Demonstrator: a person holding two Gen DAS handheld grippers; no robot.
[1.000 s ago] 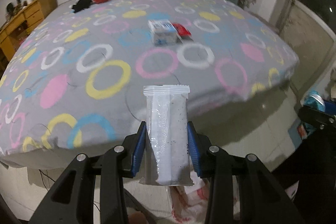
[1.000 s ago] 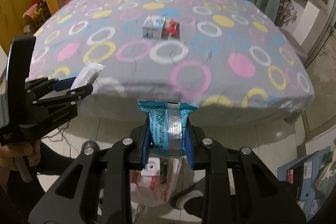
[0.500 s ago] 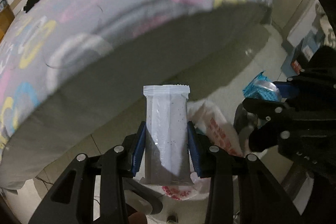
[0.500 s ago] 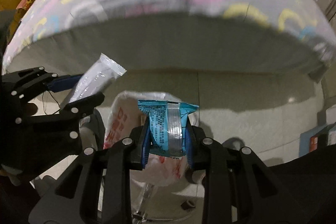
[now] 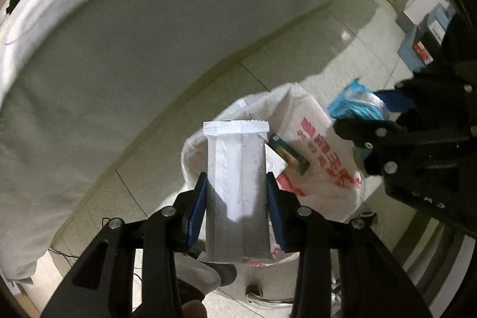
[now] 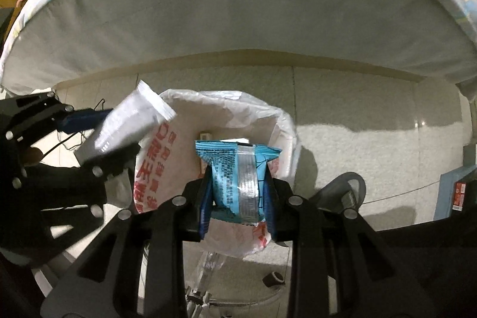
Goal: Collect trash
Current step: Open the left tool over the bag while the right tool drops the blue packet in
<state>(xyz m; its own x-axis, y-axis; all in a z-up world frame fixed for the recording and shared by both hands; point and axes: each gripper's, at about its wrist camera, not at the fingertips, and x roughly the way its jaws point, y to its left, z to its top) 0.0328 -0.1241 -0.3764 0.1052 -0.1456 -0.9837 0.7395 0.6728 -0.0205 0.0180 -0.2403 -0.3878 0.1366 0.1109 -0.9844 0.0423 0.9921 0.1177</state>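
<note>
Your left gripper [image 5: 237,204] has the white wrapper [image 5: 237,169] between its pads and your right gripper [image 6: 238,198] has the blue packet [image 6: 238,172]; both sets of jaws are easing open, still touching. Both hang right over the open bag [image 6: 220,112] on the floor. Bed edge [image 6: 238,20] is just beyond it, bare tile to the right.

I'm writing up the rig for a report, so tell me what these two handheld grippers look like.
Both match. The left gripper and right gripper are matte black plastic linkages with triangular cut-outs and round silver pivot pins. Each has two jaws lined with blue pads. The right gripper's black body, seen from the left camera, bears small pale lettering too blurred to read. No cable on either shows, and no sleeve can be made out.
</note>
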